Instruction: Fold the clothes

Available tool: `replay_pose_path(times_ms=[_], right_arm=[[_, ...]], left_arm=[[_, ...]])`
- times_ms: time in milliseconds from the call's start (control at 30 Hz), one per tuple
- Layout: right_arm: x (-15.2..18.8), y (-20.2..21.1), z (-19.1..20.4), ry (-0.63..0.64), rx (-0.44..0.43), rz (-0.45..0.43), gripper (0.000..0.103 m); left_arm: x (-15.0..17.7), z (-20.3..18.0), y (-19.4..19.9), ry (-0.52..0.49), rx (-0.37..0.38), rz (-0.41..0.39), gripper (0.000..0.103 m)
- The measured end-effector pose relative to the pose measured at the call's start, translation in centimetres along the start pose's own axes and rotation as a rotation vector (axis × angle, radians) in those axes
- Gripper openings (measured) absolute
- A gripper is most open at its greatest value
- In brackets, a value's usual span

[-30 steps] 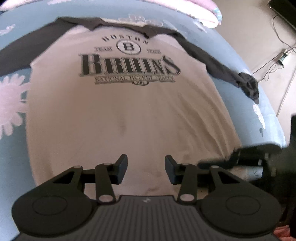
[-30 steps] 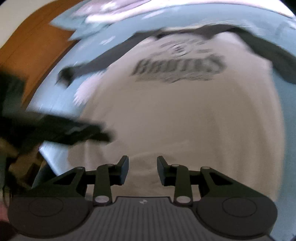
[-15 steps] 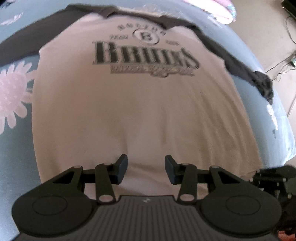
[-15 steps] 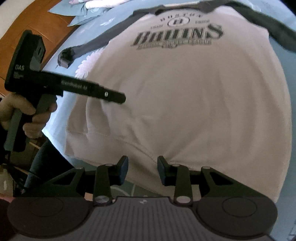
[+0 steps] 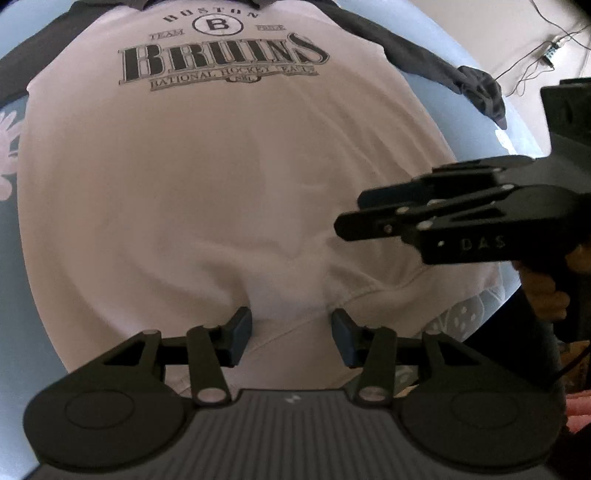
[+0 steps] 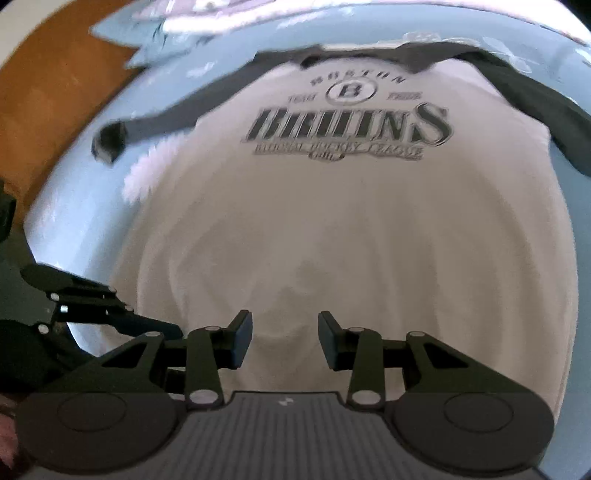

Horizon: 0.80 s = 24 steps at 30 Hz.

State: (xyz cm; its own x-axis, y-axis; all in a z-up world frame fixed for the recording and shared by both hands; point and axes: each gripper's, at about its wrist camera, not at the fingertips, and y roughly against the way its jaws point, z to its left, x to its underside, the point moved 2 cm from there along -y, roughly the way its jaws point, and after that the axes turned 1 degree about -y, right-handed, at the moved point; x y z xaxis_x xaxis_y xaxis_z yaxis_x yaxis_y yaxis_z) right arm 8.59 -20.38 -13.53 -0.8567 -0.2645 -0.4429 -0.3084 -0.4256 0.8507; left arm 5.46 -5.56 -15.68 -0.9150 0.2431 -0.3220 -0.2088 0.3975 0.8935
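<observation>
A white Boston Bruins shirt (image 5: 207,177) with dark sleeves lies face up on a light blue bedsheet (image 5: 22,325); it also shows in the right wrist view (image 6: 351,229). My left gripper (image 5: 291,334) is open, its jaws on either side of a raised pucker of cloth at the shirt's bottom hem. My right gripper (image 6: 285,338) is open over the lower shirt, holding nothing. The right gripper also shows from the side in the left wrist view (image 5: 436,218), above the hem's right part. The left gripper shows at the lower left of the right wrist view (image 6: 107,310).
The right sleeve end (image 5: 480,92) lies bunched near the bed's right edge, with floor and cables (image 5: 546,48) beyond. A wooden surface (image 6: 55,96) lies left of the bed. Pillows or bedding (image 6: 177,22) lie past the collar. The sheet has white flower prints (image 5: 7,147).
My left gripper has dropped closer to the hem, and the cloth now bunches between its jaws. The right gripper has swung over the lower shirt, beside the left one.
</observation>
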Motion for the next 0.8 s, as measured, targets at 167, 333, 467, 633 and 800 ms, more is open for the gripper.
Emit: replay_pose_path(times_ms=[167,333,467,633,800], right_arm=[[0.4,0.1,-0.9,-0.034,0.030,-0.004,0.044],[0.1,1.1,-1.5,-0.073,0.028,-0.025,0.044],[0.1,3.1,-1.6,-0.090,0.015,-0.082,0.047],[0.8,3.1,-4.0,-0.152,0.074,-0.076,0.047],[2.0,2.4,-6.0,-0.214,0.100,-0.059,0.047]], left_arm=[[0.8,0.5,0.4,0.020,0.023,0.007,0.051],[1.0,0.6,1.0,0.022,0.022,-0.006,0.051],[0.0,1.1,2.3,0.039,0.028,-0.076,0.052],[-1.1,2.8,2.2,0.096,-0.004,-0.111,0.052],[-0.9,4.2,1.3,0.138,-0.032,-0.096,0.052]])
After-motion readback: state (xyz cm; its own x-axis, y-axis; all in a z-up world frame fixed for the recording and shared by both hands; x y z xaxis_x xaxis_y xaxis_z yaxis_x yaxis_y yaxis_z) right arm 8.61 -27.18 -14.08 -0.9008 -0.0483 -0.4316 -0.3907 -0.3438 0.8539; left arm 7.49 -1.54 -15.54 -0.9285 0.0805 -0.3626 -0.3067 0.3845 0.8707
